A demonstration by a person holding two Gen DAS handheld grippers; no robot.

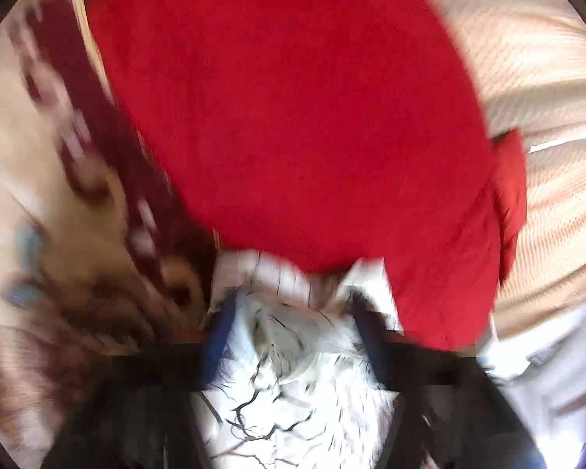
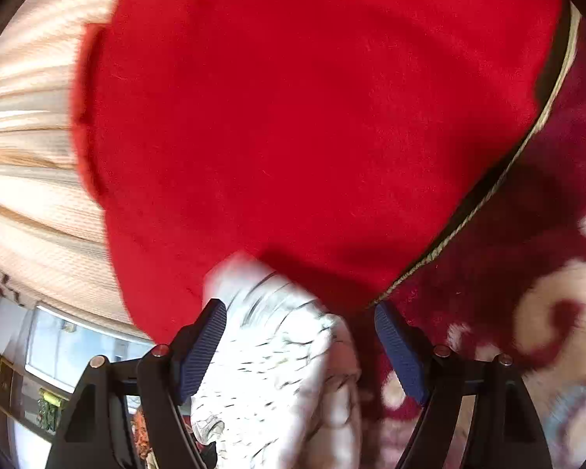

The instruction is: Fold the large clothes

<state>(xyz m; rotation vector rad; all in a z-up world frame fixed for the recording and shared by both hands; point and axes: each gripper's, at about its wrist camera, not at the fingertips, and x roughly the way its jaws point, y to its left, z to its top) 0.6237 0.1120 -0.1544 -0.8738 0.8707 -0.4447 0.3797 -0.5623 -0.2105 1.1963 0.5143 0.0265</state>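
Left view: the left tool (image 1: 289, 312) is sitting in bunched white cloth (image 1: 293, 371); blur is hiding whether it is gripping. The red cloth (image 1: 293, 117) is lying just past the tool. Pull evenly so the fold stays flat.

Right view: the right tool (image 2: 301, 332) is standing open, the white cloth (image 2: 277, 359) touching only its left pad (image 2: 203, 348). The red cloth (image 2: 312, 117) is lying just past it, over the rug (image 2: 527, 273).
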